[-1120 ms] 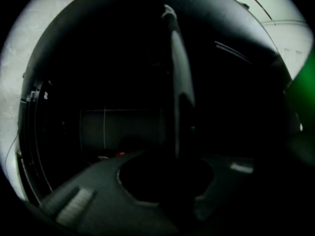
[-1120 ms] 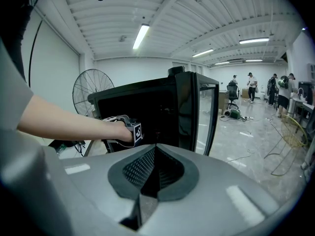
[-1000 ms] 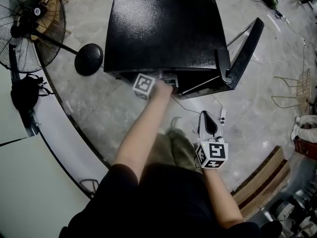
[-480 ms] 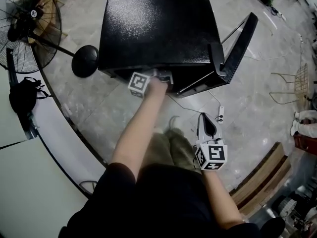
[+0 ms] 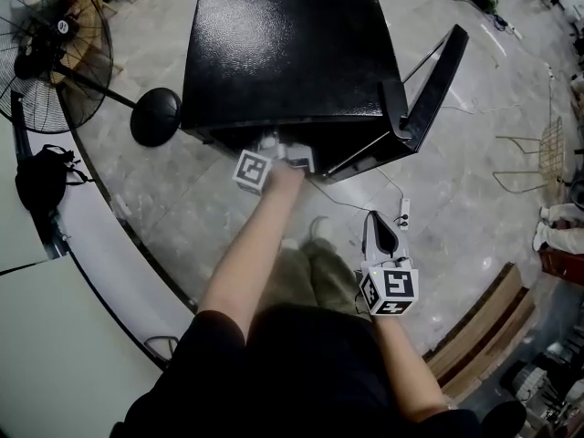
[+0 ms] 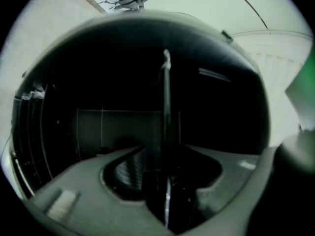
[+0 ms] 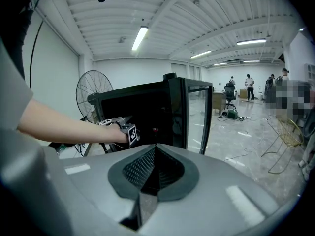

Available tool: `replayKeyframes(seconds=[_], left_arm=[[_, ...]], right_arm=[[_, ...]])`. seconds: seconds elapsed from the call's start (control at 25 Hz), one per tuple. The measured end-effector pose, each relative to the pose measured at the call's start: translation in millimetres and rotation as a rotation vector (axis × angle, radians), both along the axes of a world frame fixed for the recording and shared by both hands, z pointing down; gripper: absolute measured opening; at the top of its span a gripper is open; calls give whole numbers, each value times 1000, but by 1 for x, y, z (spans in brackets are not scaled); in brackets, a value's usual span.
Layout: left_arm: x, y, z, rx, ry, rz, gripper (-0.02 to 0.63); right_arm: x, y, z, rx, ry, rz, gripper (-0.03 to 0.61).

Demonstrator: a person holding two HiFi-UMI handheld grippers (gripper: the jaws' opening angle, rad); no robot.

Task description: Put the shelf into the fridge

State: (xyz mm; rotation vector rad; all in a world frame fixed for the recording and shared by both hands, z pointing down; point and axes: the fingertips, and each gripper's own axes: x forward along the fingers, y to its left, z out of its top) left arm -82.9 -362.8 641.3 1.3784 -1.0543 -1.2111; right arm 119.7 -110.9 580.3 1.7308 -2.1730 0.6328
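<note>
At the fridge (image 5: 283, 53) mouth, the left gripper (image 5: 274, 149) is opening its fingers around the shelf (image 6: 166, 107) edge, apparently releasing it inside the dark cavity. The right gripper (image 5: 377, 231) hangs low, fingers closed and empty, clear of the open door (image 5: 433, 85).

The fridge (image 5: 283, 53) opens toward the bottom of the head view, its mouth at frame centre. Its door (image 5: 436, 85) stands swung out at upper right and walls that side. A fan base (image 5: 155, 117) sits just left of the fridge. Bare floor lies below the mouth, crossed by a cable (image 5: 356, 203). In the left gripper view a thin upright bar (image 6: 166, 107) splits the dark inside, with room on either side.
</note>
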Motion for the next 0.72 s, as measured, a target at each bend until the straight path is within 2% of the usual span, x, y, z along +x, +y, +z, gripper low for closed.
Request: replayKeyframes(seconds=[0.32, 0.52, 0.6, 0.72], left_arm=[[-4, 44, -4, 16, -3, 19, 249], [1, 93, -15, 20, 13, 114, 252], [8, 124, -19, 15, -54, 208, 250], [10, 178, -30, 67, -253, 363, 245]], right_arm=[[-18, 15, 0, -4, -8, -48, 0], [-24, 24, -6, 1, 4, -73, 0], [-22, 29, -14, 10, 10, -75, 0], [-18, 40, -29, 26, 14, -78, 0]])
